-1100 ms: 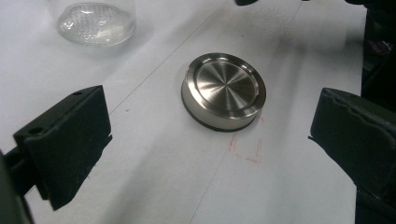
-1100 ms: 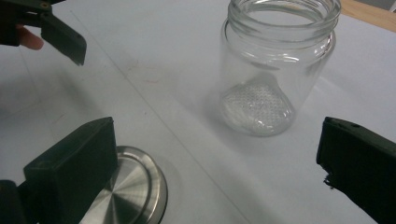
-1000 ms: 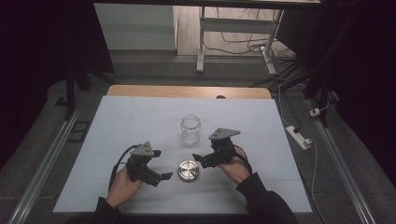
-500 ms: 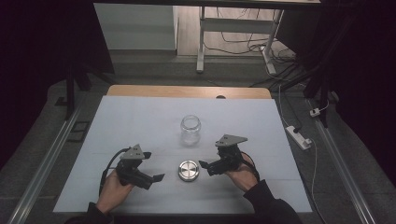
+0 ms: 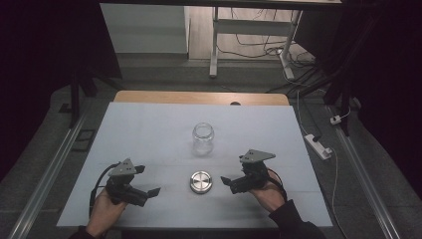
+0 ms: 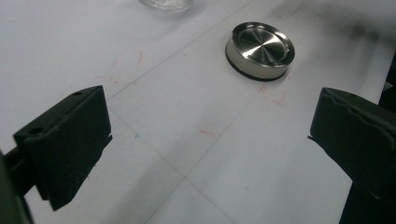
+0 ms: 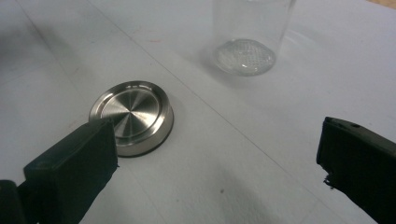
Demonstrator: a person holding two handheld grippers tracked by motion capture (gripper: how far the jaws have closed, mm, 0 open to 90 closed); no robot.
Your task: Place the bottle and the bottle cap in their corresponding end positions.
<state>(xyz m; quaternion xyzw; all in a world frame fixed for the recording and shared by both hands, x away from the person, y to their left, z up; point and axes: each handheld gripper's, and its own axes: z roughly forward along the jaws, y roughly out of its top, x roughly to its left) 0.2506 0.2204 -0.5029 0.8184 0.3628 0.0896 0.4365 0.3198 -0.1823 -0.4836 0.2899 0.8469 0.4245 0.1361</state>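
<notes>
A clear glass jar (image 5: 203, 139) stands upright and lidless at the middle of the white table (image 5: 144, 127). Its round steel lid (image 5: 201, 182) lies flat just in front of it. My left gripper (image 5: 148, 180) rests open to the left of the lid, a hand's width away. My right gripper (image 5: 233, 170) is open just right of the lid and not touching it. In the left gripper view the lid (image 6: 260, 50) lies ahead beyond the open jaws, with the jar base (image 6: 166, 3) at the top edge. The right gripper view has the lid (image 7: 132, 115) by the left jaw and the jar (image 7: 252, 32) behind.
A wooden strip (image 5: 199, 97) runs along the table's far edge. On the floor at the right lies a white power strip (image 5: 318, 146). Metal rails (image 5: 47, 174) flank the table, and a desk frame (image 5: 214, 45) stands beyond it.
Both hands have drawn back toward the front edge and apart, away from the lid. The lid and jar have not moved.
</notes>
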